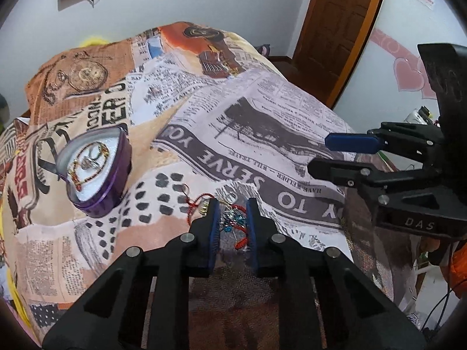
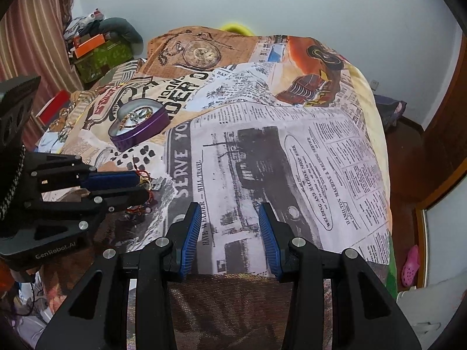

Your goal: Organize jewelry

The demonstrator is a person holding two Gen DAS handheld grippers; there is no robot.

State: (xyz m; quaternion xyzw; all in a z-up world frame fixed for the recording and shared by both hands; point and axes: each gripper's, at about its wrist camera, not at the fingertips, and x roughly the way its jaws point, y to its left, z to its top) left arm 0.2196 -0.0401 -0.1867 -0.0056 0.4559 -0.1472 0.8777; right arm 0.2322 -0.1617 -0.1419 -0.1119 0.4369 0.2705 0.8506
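Note:
A purple heart-shaped jewelry box point(image 1: 96, 169) stands open on the printed bedspread, with a gold chain and a ring on its white lining; it also shows in the right wrist view point(image 2: 140, 125). A tangle of jewelry with red cord and blue beads point(image 1: 233, 221) lies on the cloth. My left gripper point(image 1: 232, 213) is open with its fingers on either side of the tangle, down at the cloth. From the right wrist view the tangle point(image 2: 144, 180) is partly hidden by the left gripper point(image 2: 143, 186). My right gripper point(image 2: 230, 218) is open and empty above the bedspread.
The bedspread point(image 2: 292, 145) with newspaper print covers a bed. A brown woven cloth point(image 2: 233, 306) lies at the near edge. A wooden door point(image 1: 335, 29) stands at the back right. Boxes and clutter point(image 2: 96, 49) sit by the curtain at the far left.

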